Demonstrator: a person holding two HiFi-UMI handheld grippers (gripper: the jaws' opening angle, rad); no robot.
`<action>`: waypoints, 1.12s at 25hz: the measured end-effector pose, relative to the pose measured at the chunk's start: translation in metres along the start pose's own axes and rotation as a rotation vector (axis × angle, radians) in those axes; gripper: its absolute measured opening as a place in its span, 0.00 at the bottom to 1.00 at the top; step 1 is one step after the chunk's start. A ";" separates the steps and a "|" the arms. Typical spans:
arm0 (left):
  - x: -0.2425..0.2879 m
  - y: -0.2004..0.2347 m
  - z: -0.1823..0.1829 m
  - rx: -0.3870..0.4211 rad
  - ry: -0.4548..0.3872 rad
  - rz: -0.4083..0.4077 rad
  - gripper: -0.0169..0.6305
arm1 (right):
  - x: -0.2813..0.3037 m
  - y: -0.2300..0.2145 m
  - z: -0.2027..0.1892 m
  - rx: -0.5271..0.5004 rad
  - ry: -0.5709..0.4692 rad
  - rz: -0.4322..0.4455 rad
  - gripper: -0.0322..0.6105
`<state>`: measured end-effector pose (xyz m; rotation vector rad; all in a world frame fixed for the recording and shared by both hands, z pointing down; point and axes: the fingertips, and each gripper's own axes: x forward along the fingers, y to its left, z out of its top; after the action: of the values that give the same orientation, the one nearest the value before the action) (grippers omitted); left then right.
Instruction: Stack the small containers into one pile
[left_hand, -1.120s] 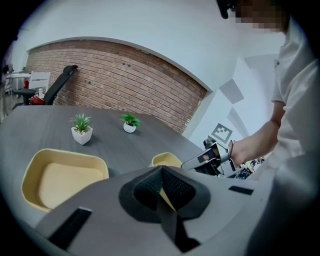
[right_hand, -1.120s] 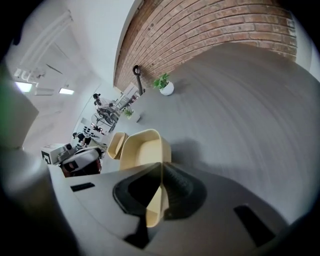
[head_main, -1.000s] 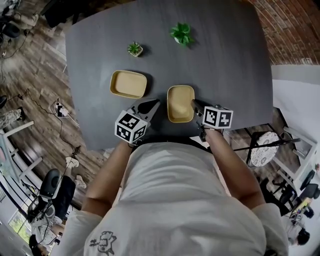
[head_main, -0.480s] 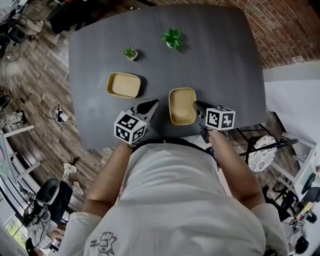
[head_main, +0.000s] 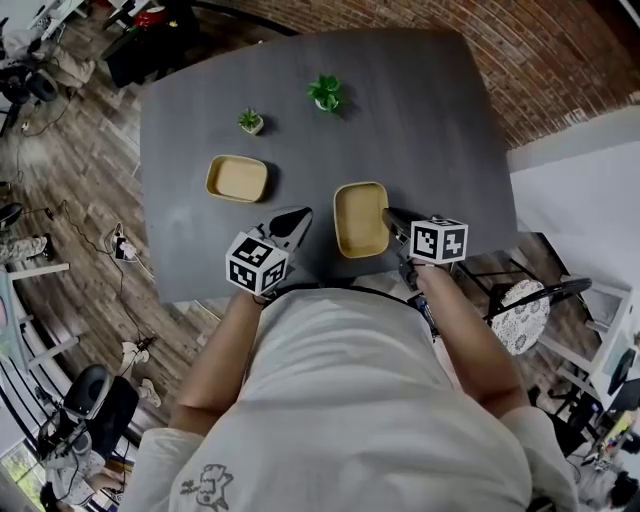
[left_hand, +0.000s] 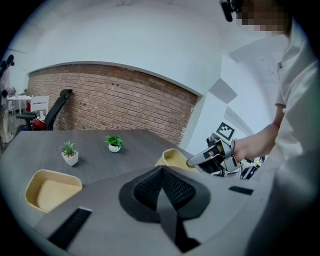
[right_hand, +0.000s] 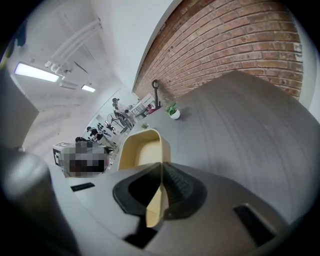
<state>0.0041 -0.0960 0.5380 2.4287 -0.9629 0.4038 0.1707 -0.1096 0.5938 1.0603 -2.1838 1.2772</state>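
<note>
Two shallow yellow containers are in view over the dark grey table (head_main: 430, 130). One container (head_main: 237, 179) (left_hand: 50, 189) lies flat at the left. My right gripper (head_main: 388, 215) (right_hand: 161, 165) is shut on the right rim of the other container (head_main: 360, 218) (right_hand: 142, 150), which tilts slightly above the tabletop near the front edge. My left gripper (head_main: 298, 216) (left_hand: 161, 170) is shut with nothing in it, hovering just left of the held container (left_hand: 172, 159) and nearer than the left one. The right gripper (left_hand: 192, 161) also shows in the left gripper view.
Two small potted plants (head_main: 249, 121) (head_main: 325, 93) stand toward the table's far side. A stool with a patterned seat (head_main: 520, 315) is off the table's right front corner. A brick wall runs behind the table.
Both grippers have risen a little, and the right one has carried its container up with it. The left container has not moved on the table.
</note>
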 end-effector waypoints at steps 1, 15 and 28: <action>0.001 -0.003 0.001 0.003 -0.004 0.005 0.04 | -0.003 -0.001 0.002 -0.006 -0.004 0.004 0.08; -0.028 -0.019 0.000 0.005 -0.021 0.099 0.04 | -0.007 0.020 0.004 -0.073 0.013 0.104 0.08; -0.082 0.005 -0.007 0.017 -0.037 0.123 0.04 | 0.023 0.081 -0.005 -0.122 0.036 0.159 0.08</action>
<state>-0.0583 -0.0500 0.5102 2.4070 -1.1327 0.4120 0.0935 -0.0906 0.5657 0.8245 -2.3245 1.2015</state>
